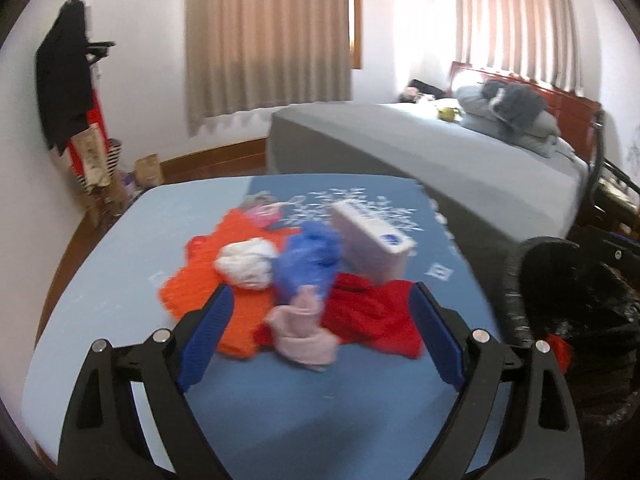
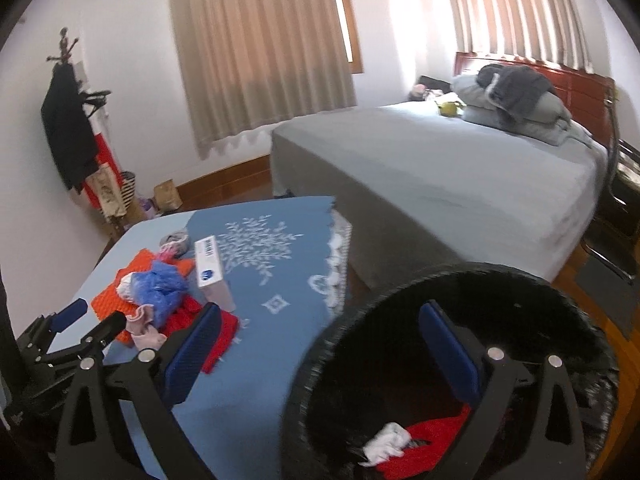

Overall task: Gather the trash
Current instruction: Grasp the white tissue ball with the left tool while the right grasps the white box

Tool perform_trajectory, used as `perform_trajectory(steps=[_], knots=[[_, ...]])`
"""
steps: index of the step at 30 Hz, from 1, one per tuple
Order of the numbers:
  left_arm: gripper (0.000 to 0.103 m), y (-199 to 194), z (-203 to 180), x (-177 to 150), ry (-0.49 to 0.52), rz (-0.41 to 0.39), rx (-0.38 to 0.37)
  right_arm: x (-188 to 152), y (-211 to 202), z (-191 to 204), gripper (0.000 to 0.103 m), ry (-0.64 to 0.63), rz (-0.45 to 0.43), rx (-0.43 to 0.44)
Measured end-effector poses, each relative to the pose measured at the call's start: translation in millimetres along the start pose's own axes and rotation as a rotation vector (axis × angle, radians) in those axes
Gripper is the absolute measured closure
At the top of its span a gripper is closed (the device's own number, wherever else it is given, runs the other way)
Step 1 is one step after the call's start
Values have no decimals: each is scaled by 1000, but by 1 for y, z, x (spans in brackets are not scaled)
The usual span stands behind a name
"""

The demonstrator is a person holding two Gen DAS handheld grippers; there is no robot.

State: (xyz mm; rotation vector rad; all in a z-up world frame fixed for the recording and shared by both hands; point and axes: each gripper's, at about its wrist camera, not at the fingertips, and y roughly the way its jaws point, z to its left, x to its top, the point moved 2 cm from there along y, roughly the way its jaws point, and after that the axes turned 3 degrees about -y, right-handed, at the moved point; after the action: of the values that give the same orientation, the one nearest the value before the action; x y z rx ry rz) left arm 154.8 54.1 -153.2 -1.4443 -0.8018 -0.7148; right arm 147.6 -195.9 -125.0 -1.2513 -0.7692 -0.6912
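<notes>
Red cloth [image 2: 430, 438] in bin [image 2: 400, 284], below spread right fingers [image 2: 448, 360].

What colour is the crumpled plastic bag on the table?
Blue; the plastic bag shows best in the left wrist view.

**Right claw wide open over the bin**

The right claw [image 2: 324, 320] hangs with its jaws spread wide, nothing between them, the far blue finger over the black bin [image 2: 452, 280]. Down inside lie a red cloth [image 2: 432, 436] and a white wad [image 2: 386, 446]. On the blue desk [image 2: 260, 360] a heap waits: blue bag [image 2: 162, 284], orange mat [image 2: 110, 298], white box [image 2: 210, 262]. The left claw [image 2: 94, 316] pokes in beside it.
</notes>
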Motion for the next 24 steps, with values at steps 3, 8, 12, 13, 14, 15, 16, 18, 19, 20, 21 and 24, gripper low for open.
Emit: perform_trajectory(steps=[3,8,12,13,14,15,16,18,19,20,21,24], knots=[[22,5,20,4,-25,-6,31,4,17,17,6,-18,10,26],[26,20,42,13,-60,-14,69,12,51,44,6,-34,25,65],[29,33,55,19,-88,-10,84,15,79,64,8,-51,44,82],[29,36,57,20,-92,-10,85,15,87,69,11,-58,54,88],[30,38,58,21,-93,-9,87,15,94,74,11,-65,62,94],[31,41,59,21,-94,-5,89,14,101,79,13,-74,70,97],[32,43,60,20,-96,-2,89,13,109,84,15,-86,84,100],[33,48,63,20,-102,4,88,10,121,91,19,-98,106,105],[33,50,64,20,-104,6,88,8,126,93,22,-101,116,107],[34,51,66,21,-105,7,89,7,131,95,23,-106,128,109],[34,52,68,21,-108,6,89,5,137,97,25,-114,142,108],[34,53,70,21,-114,3,88,2,149,100,33,-126,173,104]])
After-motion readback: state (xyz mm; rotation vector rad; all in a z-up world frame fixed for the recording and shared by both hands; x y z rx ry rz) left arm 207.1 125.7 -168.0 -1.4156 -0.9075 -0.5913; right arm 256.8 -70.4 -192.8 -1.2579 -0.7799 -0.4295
